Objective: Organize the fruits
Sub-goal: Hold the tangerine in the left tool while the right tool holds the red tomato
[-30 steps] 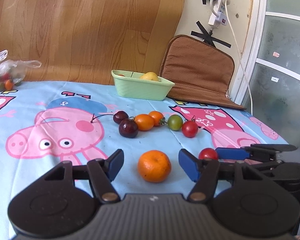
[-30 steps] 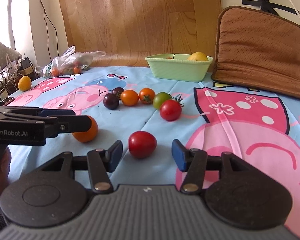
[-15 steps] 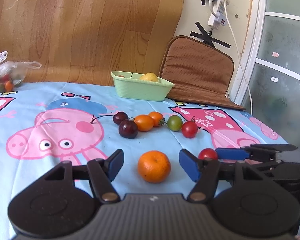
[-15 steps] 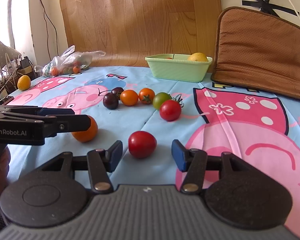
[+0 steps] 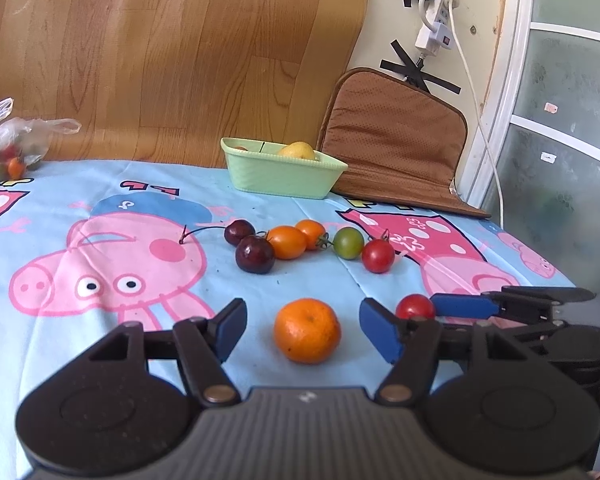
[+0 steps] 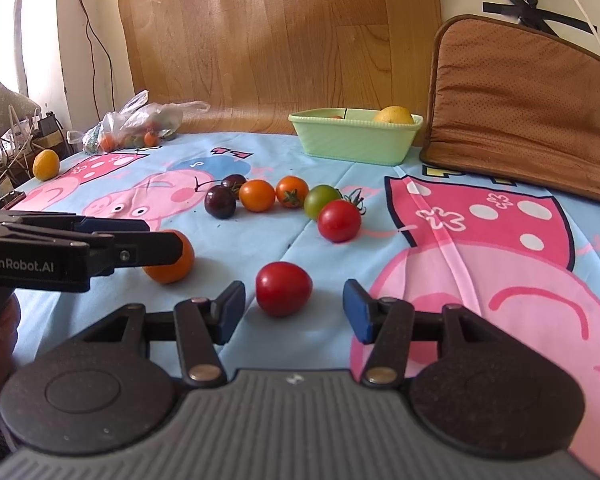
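Two open tongs [image 5: 303,330], clear of mandarin [image 5: 307,330]

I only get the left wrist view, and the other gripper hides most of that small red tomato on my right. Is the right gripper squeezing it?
Observer: No. The right wrist view shows the right gripper open. The red tomato lies on the cloth between its fingers and touches neither pad.
Operator: Any loose fruit beyond my left edge?
Observer: Yes. One yellow-orange fruit sits alone at the cloth's far left edge, past the plastic bag.
Operator: What is next to it, off the table?
Observer: Cables and small devices, close to that edge.
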`<state>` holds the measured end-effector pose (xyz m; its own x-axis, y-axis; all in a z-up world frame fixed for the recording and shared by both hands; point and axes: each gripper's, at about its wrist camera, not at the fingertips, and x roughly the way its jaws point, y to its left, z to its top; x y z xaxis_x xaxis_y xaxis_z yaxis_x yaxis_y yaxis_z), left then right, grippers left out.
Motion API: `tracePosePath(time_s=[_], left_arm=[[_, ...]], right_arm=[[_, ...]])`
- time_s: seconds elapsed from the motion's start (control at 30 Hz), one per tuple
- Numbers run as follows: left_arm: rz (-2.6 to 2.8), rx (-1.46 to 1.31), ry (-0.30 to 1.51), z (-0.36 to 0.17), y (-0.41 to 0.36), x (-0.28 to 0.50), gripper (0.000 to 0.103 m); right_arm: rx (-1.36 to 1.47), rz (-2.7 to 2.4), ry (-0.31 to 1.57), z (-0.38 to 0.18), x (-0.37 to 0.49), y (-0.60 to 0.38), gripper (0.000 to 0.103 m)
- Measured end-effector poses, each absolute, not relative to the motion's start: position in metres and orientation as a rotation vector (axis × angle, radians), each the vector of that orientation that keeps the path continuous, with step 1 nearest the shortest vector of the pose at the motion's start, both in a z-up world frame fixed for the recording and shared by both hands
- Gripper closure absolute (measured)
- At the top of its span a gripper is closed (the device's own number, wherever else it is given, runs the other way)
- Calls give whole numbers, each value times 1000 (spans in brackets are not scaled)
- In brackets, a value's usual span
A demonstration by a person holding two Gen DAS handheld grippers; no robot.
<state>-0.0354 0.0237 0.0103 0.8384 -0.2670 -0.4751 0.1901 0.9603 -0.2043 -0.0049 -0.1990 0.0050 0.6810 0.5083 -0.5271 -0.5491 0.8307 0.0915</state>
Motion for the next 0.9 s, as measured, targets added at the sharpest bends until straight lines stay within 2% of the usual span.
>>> tracePosePath(time_s=[0.9], left_arm=[[-247, -153, 532, 10, 24, -34, 37]], right_arm=[[-53, 598, 567, 6, -5, -202, 46]])
